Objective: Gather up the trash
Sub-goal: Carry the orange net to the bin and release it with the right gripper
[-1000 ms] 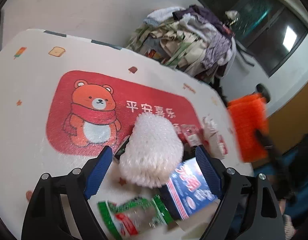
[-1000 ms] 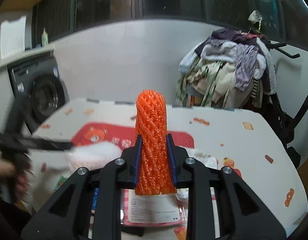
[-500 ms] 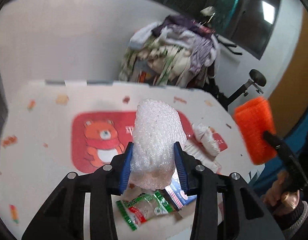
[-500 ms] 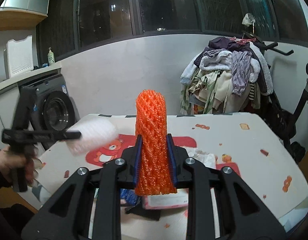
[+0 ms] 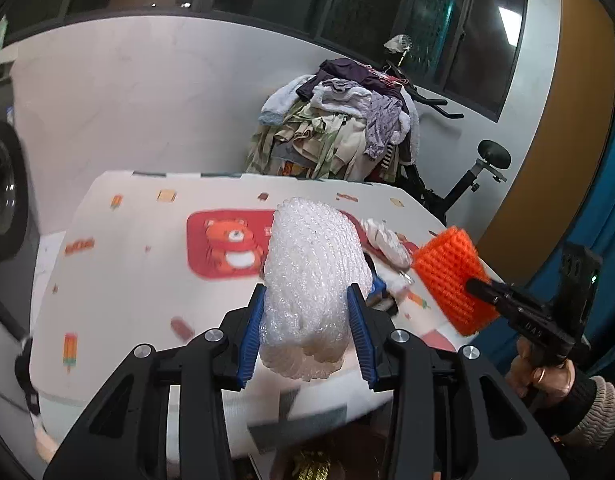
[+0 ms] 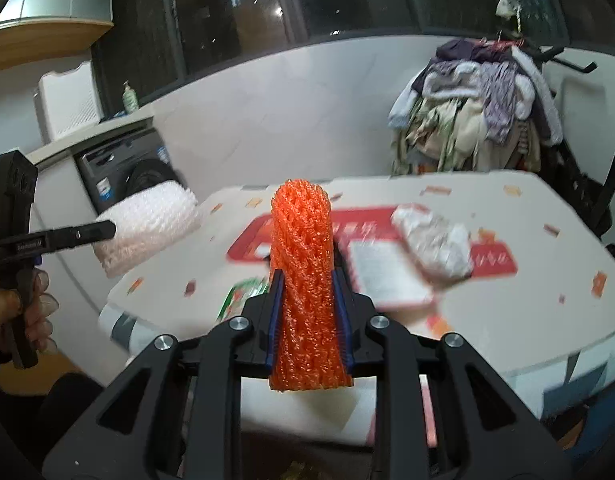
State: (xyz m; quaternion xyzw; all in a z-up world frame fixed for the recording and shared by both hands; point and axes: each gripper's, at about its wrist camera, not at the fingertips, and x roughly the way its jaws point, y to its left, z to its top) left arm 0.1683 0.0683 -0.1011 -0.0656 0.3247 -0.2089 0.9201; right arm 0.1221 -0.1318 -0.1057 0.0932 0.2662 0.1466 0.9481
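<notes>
The left gripper (image 5: 309, 330) clamps a white foam net (image 5: 313, 280) upright between its blue pads. The right gripper (image 6: 307, 320) pinches an orange foam net (image 6: 305, 280), standing up past its fingertips.

Home laundry room: washing machine (image 6: 135, 176), piled clothes (image 6: 479, 108).

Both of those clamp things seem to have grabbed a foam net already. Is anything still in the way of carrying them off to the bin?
Nothing visible blocks them. The left gripper clamps the white foam net and the right gripper clamps the orange foam net, both lifted above the table. No bin shows in either view, so the route cannot be judged.
</notes>
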